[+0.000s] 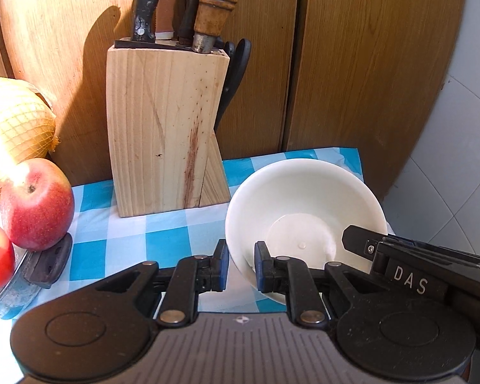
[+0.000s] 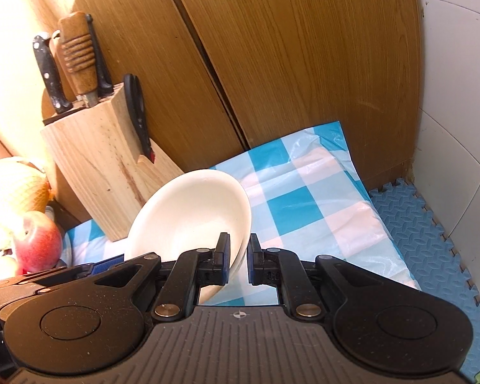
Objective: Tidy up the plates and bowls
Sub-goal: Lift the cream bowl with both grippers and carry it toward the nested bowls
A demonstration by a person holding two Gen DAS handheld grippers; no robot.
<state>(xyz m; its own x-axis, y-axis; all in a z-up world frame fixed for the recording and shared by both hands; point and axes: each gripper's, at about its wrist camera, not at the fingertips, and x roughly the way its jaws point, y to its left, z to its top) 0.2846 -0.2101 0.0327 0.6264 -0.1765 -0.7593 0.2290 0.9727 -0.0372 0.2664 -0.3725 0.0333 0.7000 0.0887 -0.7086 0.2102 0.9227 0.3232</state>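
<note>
A white bowl [image 1: 304,204] is held by both grippers above the blue-and-white checked cloth [image 1: 128,236]. My left gripper [image 1: 241,267] is shut on the bowl's near left rim, one blue pad inside the wall and one outside. In the right wrist view the same bowl [image 2: 192,211] tilts, and my right gripper [image 2: 238,260] is shut on its right rim. The right gripper's black finger also shows in the left wrist view at the bowl's right edge [image 1: 364,246].
A wooden knife block [image 1: 166,131] with knives and scissors stands behind the bowl against wood panels [image 1: 352,64]. Red apples [image 1: 36,203] and a netted yellow fruit [image 1: 12,121] sit at the left. A blue foam mat [image 2: 432,240] and a white tiled wall [image 2: 464,96] lie to the right.
</note>
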